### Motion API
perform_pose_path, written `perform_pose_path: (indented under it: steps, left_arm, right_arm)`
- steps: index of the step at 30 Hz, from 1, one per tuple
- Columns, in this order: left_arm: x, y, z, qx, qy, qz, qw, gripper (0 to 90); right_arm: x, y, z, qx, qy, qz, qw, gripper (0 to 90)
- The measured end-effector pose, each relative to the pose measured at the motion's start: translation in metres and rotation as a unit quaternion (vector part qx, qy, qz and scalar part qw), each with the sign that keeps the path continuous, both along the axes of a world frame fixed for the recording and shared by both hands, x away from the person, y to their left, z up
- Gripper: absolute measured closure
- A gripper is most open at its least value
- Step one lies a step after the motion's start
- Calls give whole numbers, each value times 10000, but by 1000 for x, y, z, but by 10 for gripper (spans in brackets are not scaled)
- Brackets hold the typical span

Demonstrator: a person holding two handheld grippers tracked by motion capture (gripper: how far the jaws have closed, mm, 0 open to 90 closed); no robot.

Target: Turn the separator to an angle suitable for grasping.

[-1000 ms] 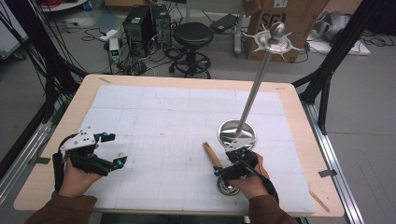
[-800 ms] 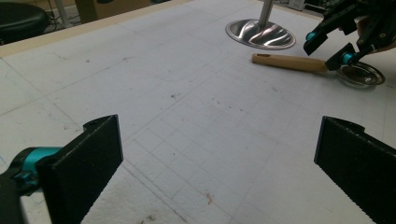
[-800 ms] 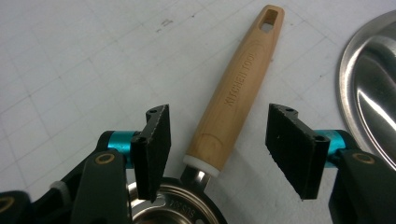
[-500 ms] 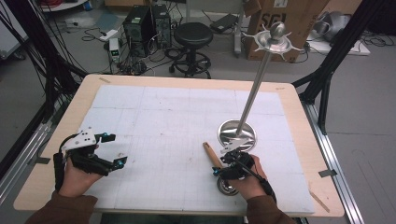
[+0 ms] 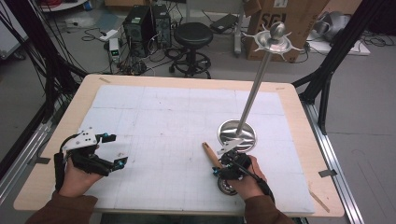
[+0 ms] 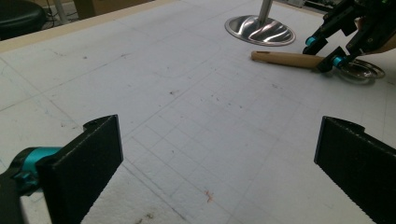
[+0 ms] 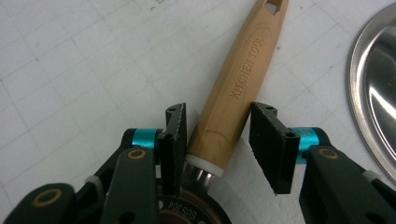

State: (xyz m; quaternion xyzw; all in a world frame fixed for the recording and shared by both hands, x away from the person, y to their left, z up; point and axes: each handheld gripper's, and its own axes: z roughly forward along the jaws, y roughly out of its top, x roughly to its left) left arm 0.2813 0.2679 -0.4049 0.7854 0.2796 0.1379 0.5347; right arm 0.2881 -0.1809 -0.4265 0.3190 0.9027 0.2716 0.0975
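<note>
Between the wide-apart jaws of the left tongs [image 6: 219,158] lies bare surface [image 6: 154,93]; far beyond, the right tongs [image 6: 327,49] straddle a wooden handle [image 6: 285,58].

Brown sleeves [image 5: 60,211], black claws [image 7: 219,140] with ribbed pads [image 7: 268,140], turquoise joints, brass-coloured rivets, grey three-cornered plate [image 5: 81,139].

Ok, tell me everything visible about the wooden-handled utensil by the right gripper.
The wooden-handled utensil lies flat on the white gridded mat, beside the steel stand's round base. Its pale tapered handle reads KITCHEN TOOL and has a hanging hole at the tip; a white collar joins it to a metal head. The right gripper straddles the handle, its jaws just closing, the left pad about touching, the right apart.
</note>
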Motion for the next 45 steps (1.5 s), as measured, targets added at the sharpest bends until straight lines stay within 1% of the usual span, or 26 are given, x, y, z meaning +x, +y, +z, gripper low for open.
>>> perform_pose_path:
  steps: [10, 12, 13, 16, 22, 26, 33, 38, 42, 45]
  left_arm:
    - [0, -1, -1, 28, 9, -25, 10000, 16]
    - [0, -1, -1, 33, 9, -23, 10000, 16]
    - [0, -1, -1, 31, 7, -26, 10000, 16]
    - [0, -1, -1, 28, 6, -25, 10000, 16]
    - [0, 0, 0, 18, 17, -15, 10000, 16]
    - [0, 0, -1, 28, 17, -8, 10000, 16]
    - [0, 1, 0, 39, 6, 21, 10000, 16]
    - [0, 0, 0, 59, -9, 9, 10000, 17]
    - [0, 0, 0, 46, -21, 13, 10000, 16]
    - [0, 0, 0, 47, -15, 21, 10000, 17]
  right_arm:
    - [-2, 3, 1, 90, 94, 238, 9996, 620]
    - [-2, 5, 1, 61, 71, 300, 9995, 629]
    - [-3, 6, 2, 58, 112, 326, 9994, 636]
    - [-4, 9, 2, 29, 93, 413, 9991, 648]
    - [-7, 14, 3, -36, 146, 588, 9982, 660]
    - [-7, 15, 3, -21, 145, 600, 9981, 658]
    - [-8, 15, 3, -70, 166, 599, 9980, 657]
    - [-9, 15, 4, -105, 225, 619, 9978, 625]
    - [-8, 15, 5, -155, 251, 579, 9979, 625]
    - [-9, 17, 7, -200, 220, 622, 9976, 639]
